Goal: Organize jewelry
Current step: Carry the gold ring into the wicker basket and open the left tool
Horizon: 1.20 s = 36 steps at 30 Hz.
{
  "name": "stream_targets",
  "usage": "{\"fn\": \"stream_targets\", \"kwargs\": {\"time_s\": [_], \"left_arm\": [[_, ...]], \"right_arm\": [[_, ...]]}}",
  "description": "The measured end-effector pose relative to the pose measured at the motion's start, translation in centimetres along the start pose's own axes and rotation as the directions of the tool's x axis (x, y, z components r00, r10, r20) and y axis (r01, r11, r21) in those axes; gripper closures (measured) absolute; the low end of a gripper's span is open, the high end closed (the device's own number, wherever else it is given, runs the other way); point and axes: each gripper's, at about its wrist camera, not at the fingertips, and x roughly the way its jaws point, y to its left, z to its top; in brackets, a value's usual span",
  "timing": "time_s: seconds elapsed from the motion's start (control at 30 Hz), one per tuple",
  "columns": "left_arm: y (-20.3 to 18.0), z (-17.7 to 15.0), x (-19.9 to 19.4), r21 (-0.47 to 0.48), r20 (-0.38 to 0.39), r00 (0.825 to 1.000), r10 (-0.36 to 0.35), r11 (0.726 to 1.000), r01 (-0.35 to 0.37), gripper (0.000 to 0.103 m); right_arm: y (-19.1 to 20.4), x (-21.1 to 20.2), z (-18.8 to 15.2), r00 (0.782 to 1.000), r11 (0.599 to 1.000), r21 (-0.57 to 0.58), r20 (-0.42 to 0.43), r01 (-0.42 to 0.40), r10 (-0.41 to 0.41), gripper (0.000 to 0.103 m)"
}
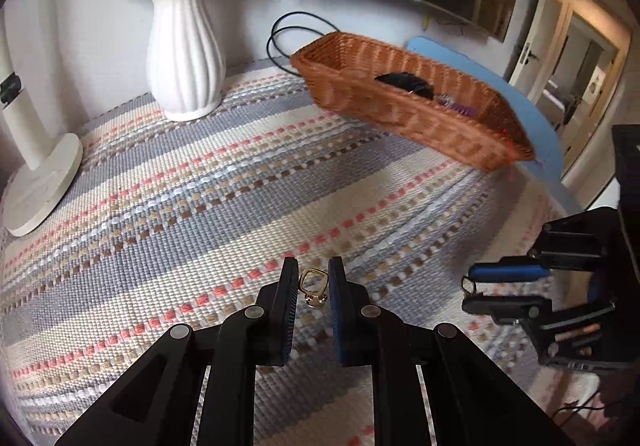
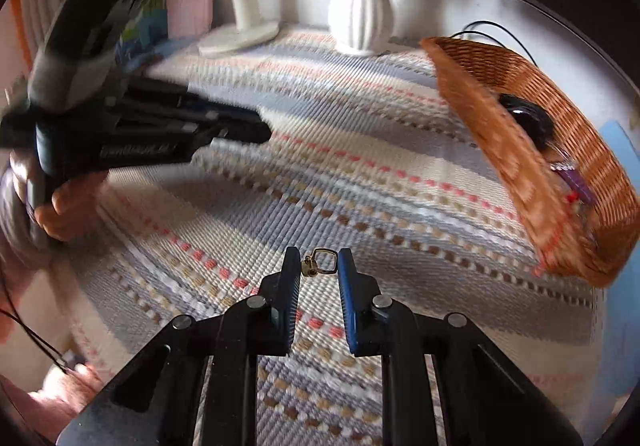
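Left hand-held gripper (image 1: 313, 284) pinches gold earring (image 1: 313, 288); no legible writing.

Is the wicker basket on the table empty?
No, the wicker basket already holds a black item and something purple.

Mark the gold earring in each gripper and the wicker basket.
left earring (image 1: 313, 285): left wrist view, on its square gold loop.
right earring (image 2: 321, 261): right wrist view, on its loop.
wicker basket (image 1: 420, 118): left wrist view, near wall.
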Motion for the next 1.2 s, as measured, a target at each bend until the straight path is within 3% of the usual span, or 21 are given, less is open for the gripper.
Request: {"fn": "stream_targets", "kwargs": {"time_s": [0.13,0.27,0.57,0.73,0.83,1.07,1.2], "left_arm": [[-0.2,1.1,-2.2,-0.043,0.037,0.989,-0.141,0.989,0.142,0.088],[-1.2,2.9,-4.0,-0.037,0.072,0.978,-0.196,0.979,0.199,0.088],[-5.3,10.7,-4.7,0.074,0.144,0.972,-0.184,0.982,0.175,0.088],[-7.1,15.1,-2.2,0.081,0.145,0.962,-0.232,0.972,0.222,0.088],[-8.8,16.7,0.9,0.086,0.109,0.959,-0.261,0.964,0.253,0.088],[-11.6,16.7,8.3,0.09,-0.013,0.957,-0.289,0.953,0.289,0.088],[-12.1,16.1,11.1,0.083,-0.066,0.955,-0.29,0.952,0.295,0.088]], "right_arm": [[-2.8,-3.0,0.5,0.997,0.994,0.095,0.056,-0.06,0.055,0.082],[-5.6,-6.0,1.0,0.99,0.981,0.171,0.121,-0.095,0.075,0.082],[-13.3,-11.2,3.2,0.97,0.95,0.306,0.201,0.069,-0.135,0.082],[-18.3,-11.1,4.6,0.951,0.904,0.399,0.192,0.152,-0.244,0.082],[-20.9,-9.4,5.0,0.95,0.879,0.444,0.159,0.173,-0.268,0.082],[-24.9,-4.9,4.2,0.953,0.824,0.519,0.054,0.228,-0.298,0.082],[-25.2,-3.8,3.8,0.948,0.816,0.518,0.029,0.256,-0.316,0.082]]}}
